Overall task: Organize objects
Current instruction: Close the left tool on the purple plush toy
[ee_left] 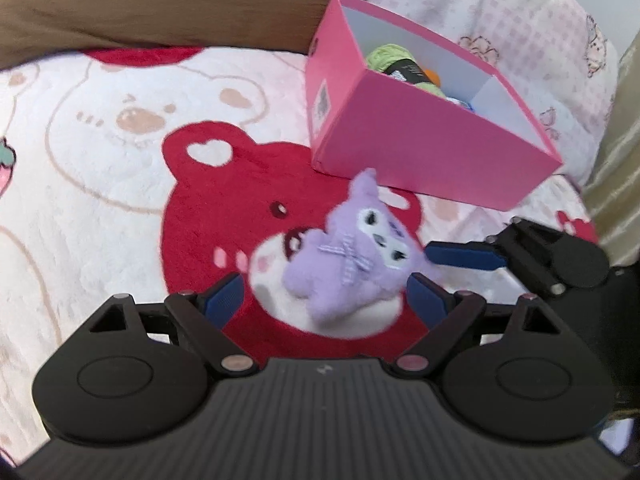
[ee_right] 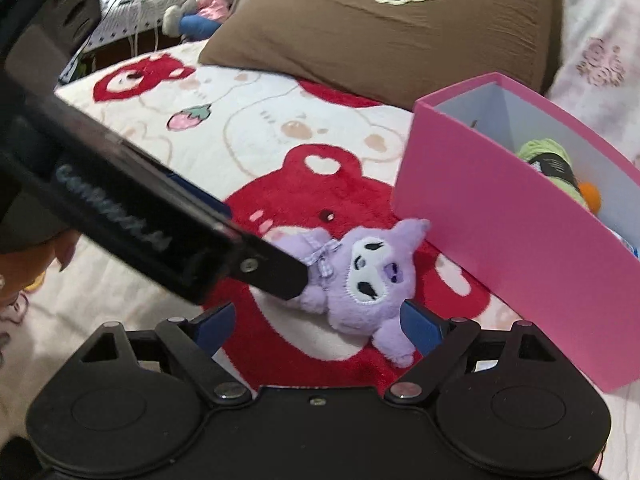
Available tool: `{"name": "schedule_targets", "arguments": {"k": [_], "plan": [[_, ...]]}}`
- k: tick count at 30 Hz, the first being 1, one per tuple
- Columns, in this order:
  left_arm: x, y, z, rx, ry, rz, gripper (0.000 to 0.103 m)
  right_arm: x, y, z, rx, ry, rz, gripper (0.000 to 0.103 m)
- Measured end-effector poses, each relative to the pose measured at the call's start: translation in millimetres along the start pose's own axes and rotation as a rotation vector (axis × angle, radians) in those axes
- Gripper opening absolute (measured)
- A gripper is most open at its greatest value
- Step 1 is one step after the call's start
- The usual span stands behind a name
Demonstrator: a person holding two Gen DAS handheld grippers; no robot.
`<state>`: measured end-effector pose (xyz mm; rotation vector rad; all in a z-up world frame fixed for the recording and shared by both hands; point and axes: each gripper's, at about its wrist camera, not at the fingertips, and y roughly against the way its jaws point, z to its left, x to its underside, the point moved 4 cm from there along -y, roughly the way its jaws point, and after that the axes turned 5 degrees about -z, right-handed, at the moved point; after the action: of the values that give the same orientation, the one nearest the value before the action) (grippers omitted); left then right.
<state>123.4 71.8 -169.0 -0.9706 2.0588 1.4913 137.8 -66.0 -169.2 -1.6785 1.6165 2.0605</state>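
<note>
Lilac plush fabric marks the task's thing: a small purple stuffed toy [ee_left: 352, 256] with a white face patch and a gingham bow, lying on the bed's fleece blanket [ee_left: 100, 152], on a big red bear print and just in front of the pink cardboard box [ee_left: 420, 152]. Both tools crowd it. The left hand-held gripper [ee_left: 334, 292] has its blue-padded jaws spread apart with the toy lying between them, not pinched; the right hand-held gripper [ee_right: 318, 322] is likewise spread wide, one pad near the toy's lower limb. With two grippers converging on one soft toy, the likely trouble is that they knock into each other, or that a closing jaw catches only a limb or an ear, so the plush would slump out on the lift. Pads could also snag the blanket's deep pile. The box's near wall stands between the toy and the open interior, so a low carry might nudge or tip the light box. Inside it are a green yarn ball [ee_left: 386, 58] with a dark label and something orange. A brown pillow [ee_right: 380, 28] lies beyond, clear of the work.
</note>
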Motion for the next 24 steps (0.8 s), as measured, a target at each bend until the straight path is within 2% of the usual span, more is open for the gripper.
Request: {"name": "schedule_targets", "arguments": {"k": [3, 7, 12, 14, 15, 18, 20, 24], "plan": [[3.4, -9.3, 7.3, 0.023, 0.040, 0.003, 0.088, -2.7, -5.7, 0.9, 0.029, 0.051, -0.015, 0.092], [3.3, -16.3, 8.4, 0.043, 0.049, -0.020, 0.086, -6.2, -16.1, -5.7, 0.032, 0.034, -0.011, 0.092], [3.6, -20.7, 4.2, 0.049, 0.039, -0.040, 0.062, -2.8, -27.4, -20.3, 0.021, -0.022, 0.008, 0.092], [5.4, -22.5, 3.1, 0.047, 0.019, -0.046, 0.058, -1.5, -30.3, -23.8, 0.006, -0.055, 0.023, 0.092], [6.3, -24.0, 3.8, 0.051, 0.021, -0.037, 0.053, -1.4, -31.8, -24.5, 0.001, -0.066, 0.036, 0.092], [10.1, -27.0, 10.8, 0.065, 0.106, -0.018, 0.049, -1.3, -35.4, -22.0, 0.001, -0.047, 0.061, 0.092], [12.9, -28.3, 18.3, 0.079, 0.203, -0.009, 0.048, -2.2, -36.7, -22.1, -0.005, -0.051, 0.060, 0.091], [14.3, -27.3, 24.2, 0.082, 0.268, -0.016, 0.042, -7.2, -33.7, -24.8, -0.023, -0.150, 0.046, 0.091]]}}
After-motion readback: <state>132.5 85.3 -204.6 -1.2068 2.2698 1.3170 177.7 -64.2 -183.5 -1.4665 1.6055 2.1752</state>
